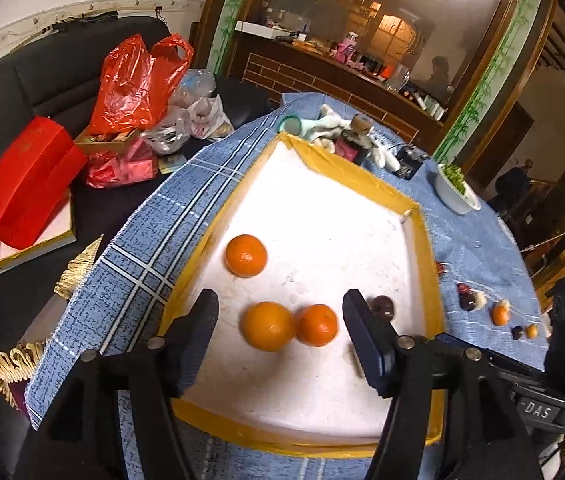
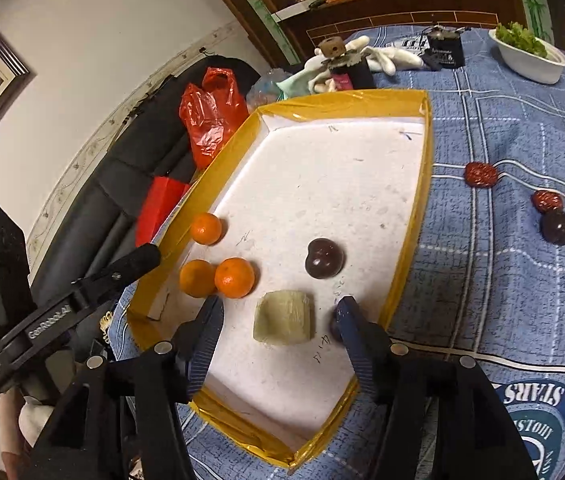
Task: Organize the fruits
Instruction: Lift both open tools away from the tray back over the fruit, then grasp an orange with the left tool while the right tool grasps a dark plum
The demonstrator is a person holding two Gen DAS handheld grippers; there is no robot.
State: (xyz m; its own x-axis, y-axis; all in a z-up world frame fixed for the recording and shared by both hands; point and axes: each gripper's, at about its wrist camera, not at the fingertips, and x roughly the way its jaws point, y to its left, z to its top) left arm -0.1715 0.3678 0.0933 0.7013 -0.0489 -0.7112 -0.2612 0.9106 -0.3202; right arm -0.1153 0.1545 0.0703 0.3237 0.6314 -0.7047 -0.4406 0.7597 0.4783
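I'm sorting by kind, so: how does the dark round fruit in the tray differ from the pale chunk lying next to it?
The dark fruit is rounded, glossy and deep brown-purple with a dimple; the pale chunk is blocky, flat-sided, dull and yellowish-green. The dark fruit looks whole, while the pale chunk looks like a cut piece. The pale chunk lies between the open right gripper's fingers; the dark fruit sits beyond them. Both rest apart on the white floor of the yellow-rimmed tray.

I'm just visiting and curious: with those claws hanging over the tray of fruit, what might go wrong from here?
The two oranges under the open left claw touch each other, so closing on one may nudge the other and set it rolling. In the right view, the open right claw sits over the pale fruit chunk, which looks soft; a hard squeeze might crush it.
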